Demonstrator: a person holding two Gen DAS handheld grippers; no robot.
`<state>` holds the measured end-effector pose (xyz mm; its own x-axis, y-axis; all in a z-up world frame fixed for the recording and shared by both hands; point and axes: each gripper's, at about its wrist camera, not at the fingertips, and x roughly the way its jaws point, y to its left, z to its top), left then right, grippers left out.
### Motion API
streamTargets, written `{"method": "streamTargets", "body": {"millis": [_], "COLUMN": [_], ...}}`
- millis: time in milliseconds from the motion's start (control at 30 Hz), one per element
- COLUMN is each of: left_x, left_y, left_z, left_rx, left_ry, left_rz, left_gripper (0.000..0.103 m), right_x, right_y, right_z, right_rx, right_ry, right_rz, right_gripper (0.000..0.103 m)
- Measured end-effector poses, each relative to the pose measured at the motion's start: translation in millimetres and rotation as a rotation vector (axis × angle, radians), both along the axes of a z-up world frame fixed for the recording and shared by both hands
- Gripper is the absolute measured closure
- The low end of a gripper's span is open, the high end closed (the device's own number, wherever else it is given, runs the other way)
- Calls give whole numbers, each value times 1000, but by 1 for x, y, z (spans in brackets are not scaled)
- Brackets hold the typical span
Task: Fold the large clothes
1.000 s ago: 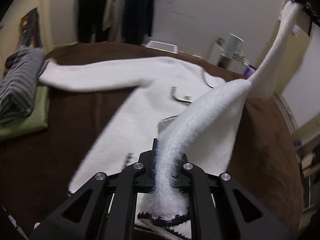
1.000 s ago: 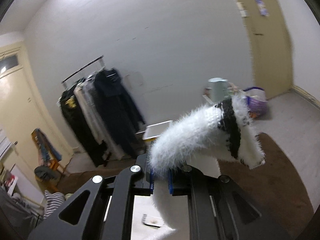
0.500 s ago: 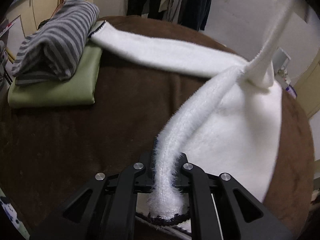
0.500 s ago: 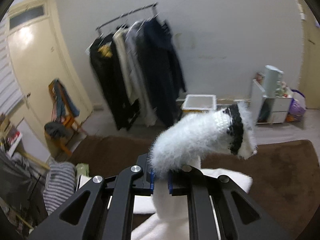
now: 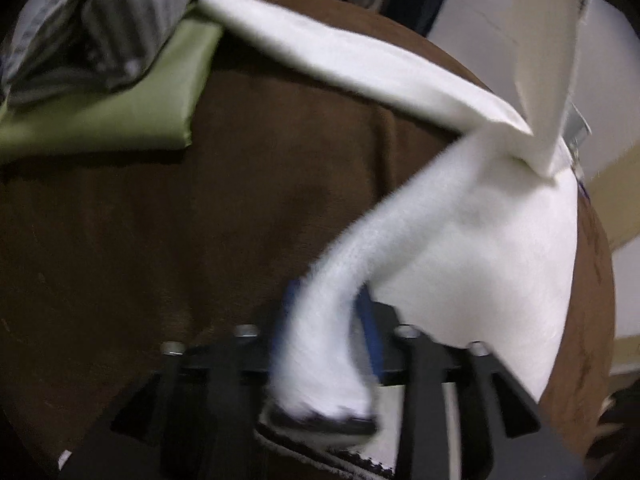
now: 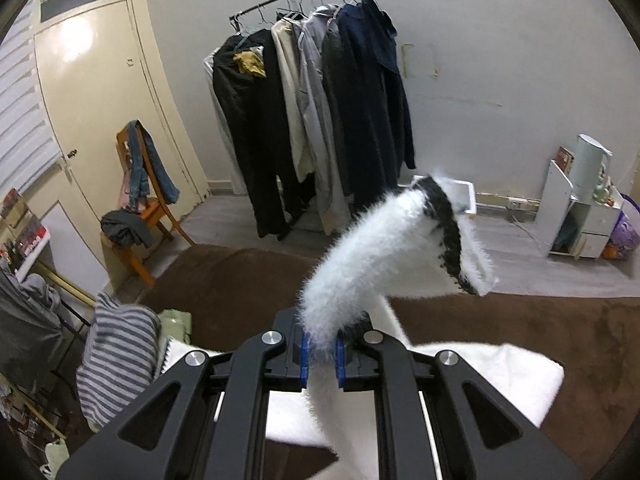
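Note:
The white fuzzy sweater (image 5: 500, 240) with black trim lies partly spread on the brown cover (image 5: 180, 220), one sleeve stretched toward the far left. In the left wrist view a bunched strip of it runs between the jaws of my left gripper (image 5: 326, 312). Those jaws are opening, and both blue pads (image 5: 370, 332) show beside the fabric. In the right wrist view my right gripper (image 6: 320, 344) is shut on a black-trimmed edge of the sweater (image 6: 380, 240), held up above the brown cover (image 6: 240, 280). The picture from the left wrist is blurred.
A folded grey striped garment (image 5: 100, 20) sits on a folded green one (image 5: 120, 112) at the cover's far left, touching the sleeve end. Beyond the bed stand a clothes rack (image 6: 320, 100), a wooden chair (image 6: 140, 208) with clothes, a door and a white shelf unit (image 6: 576, 216).
My left gripper has sunk toward the brown cover and its jaws have parted around the fabric. My right gripper has swung across and lower, still gripping the trimmed edge.

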<state>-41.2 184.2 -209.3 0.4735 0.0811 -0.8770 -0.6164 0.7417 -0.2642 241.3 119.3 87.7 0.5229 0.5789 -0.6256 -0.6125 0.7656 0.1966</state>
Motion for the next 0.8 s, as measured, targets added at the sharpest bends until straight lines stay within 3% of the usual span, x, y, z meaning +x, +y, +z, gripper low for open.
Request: {"method": "streamTargets", "body": {"millis": [133, 300, 400, 533, 800], "left_x": [-6, -2, 5, 8, 14], "left_y": [28, 61, 70, 75, 89], "left_z": [5, 26, 35, 45, 58], "left_rx": [28, 103, 142, 205, 253], "left_ry": [3, -24, -29, -48, -58], "left_rz": [79, 159, 149, 128, 102], "left_gripper": [46, 46, 45, 42, 41], "right_x": [2, -3, -13, -28, -73], "right_y": [26, 80, 113, 151, 195], "right_z": [14, 28, 20, -20, -136], "right_rx": [17, 42, 22, -20, -100], "right_ry": [-21, -29, -19, 23, 166], "right_rz": [43, 133, 199, 278, 462], "right_gripper": [93, 93, 93, 93, 93]}}
